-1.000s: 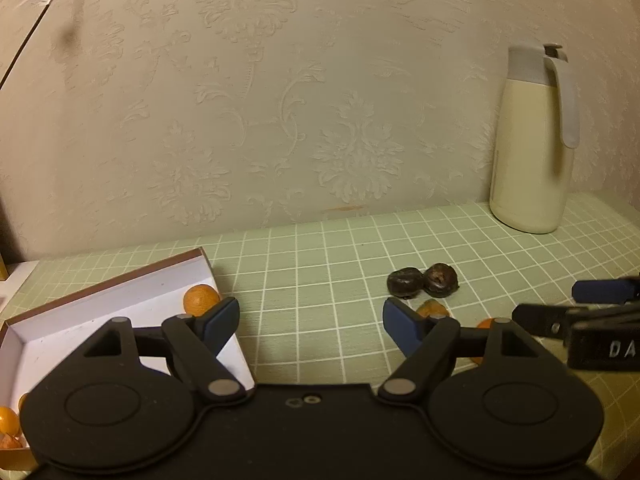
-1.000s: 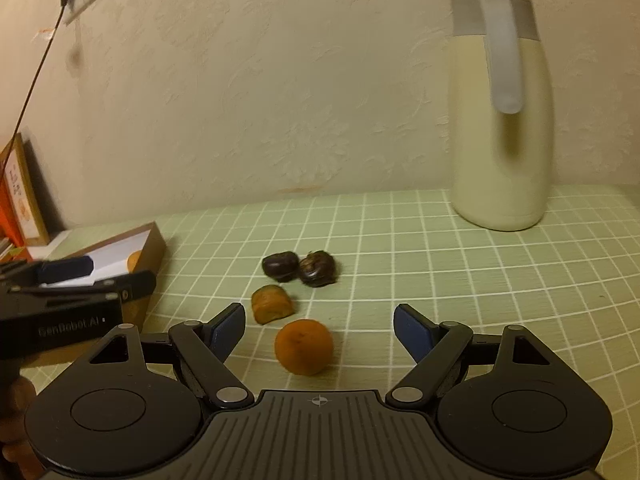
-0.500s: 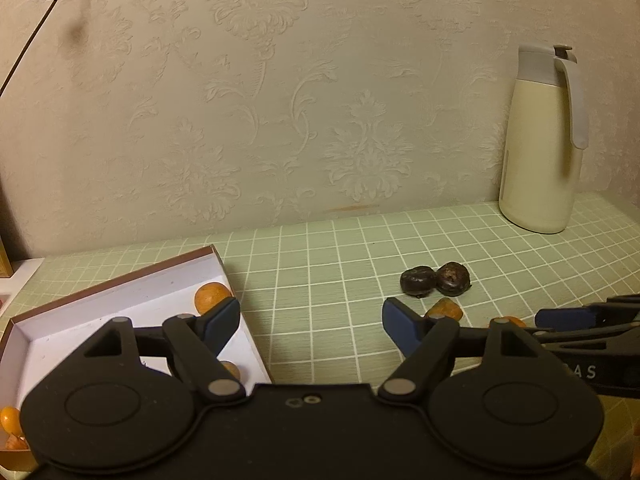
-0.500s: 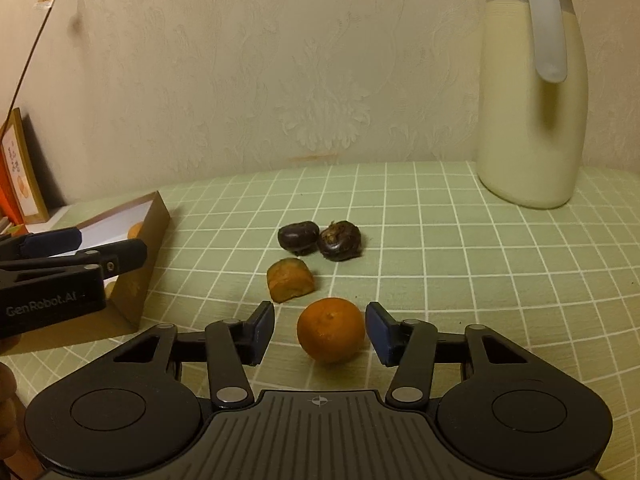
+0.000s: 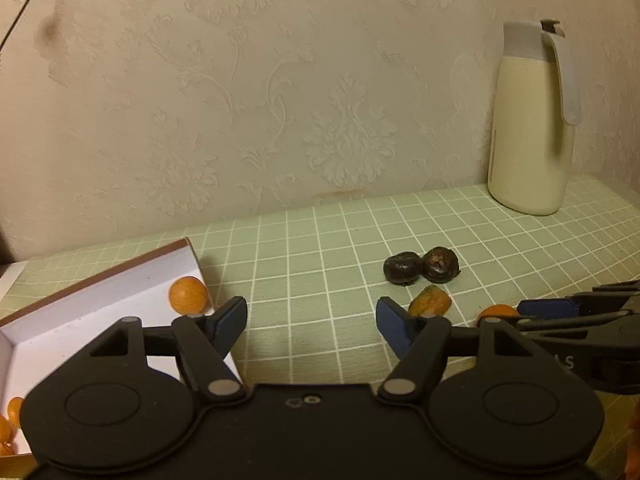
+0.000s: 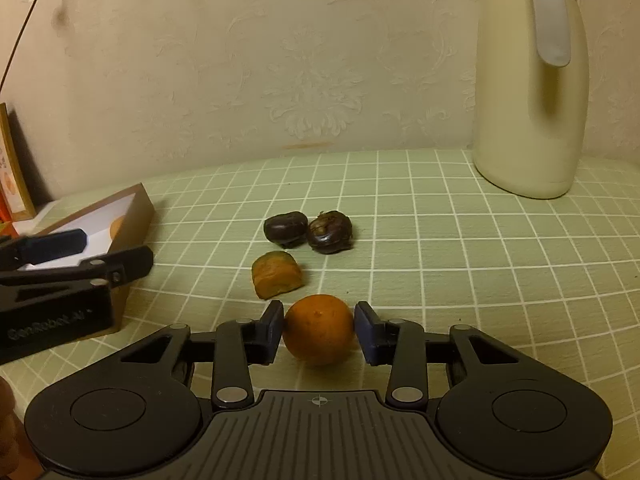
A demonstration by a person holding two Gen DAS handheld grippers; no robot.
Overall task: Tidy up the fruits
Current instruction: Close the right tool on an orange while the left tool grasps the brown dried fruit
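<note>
Orange point(image 6: 319, 330), round and dimpled, now sits between the closing right gripper point(image 6: 319, 330) pads, which stood wide earlier. Left gripper point(image 5: 311, 322) is closing too, nothing between its jaws.

Your left gripper point(image 5: 312, 322): matte black, two round discs, silver pivot screws, dark blue finger pads point(image 5: 390, 326) | Your right gripper point(image 6: 319, 330): same black build, ribbed grey centre plate, small crosshair mark, blue pads point(image 6: 366, 328) | Side casing: pale lettering, partly readable
</note>
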